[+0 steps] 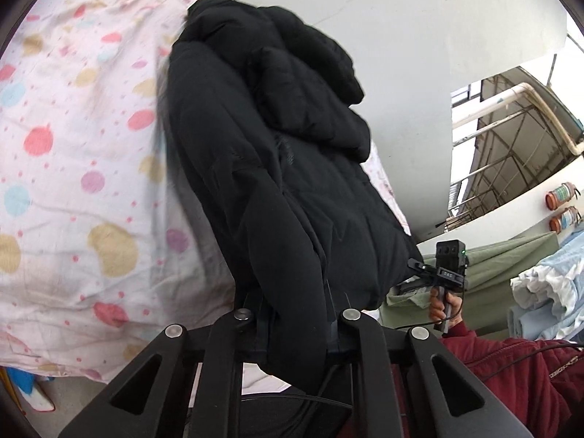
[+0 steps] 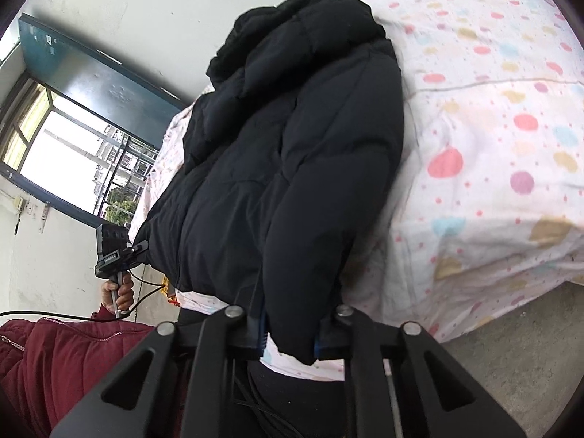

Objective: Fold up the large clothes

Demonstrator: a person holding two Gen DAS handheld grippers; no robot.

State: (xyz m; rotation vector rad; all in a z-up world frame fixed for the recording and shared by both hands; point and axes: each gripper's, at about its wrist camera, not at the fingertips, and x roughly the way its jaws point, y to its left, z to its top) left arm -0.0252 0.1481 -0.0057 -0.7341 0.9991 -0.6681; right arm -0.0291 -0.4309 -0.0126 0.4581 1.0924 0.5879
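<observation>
Black puffy quilted jacket (image 1: 277,168), bulky, pinched by both grippers' fingers (image 1: 262,323).

I am working in a bedroom of a home: ahead of my grippers a bed under a polka-dot sheet (image 1: 73,168) fills the view, against a plain white wall (image 1: 419,54). Off to the left gripper's right sit folded blankets (image 1: 547,284); left of the right gripper is a window (image 2: 73,157)
</observation>
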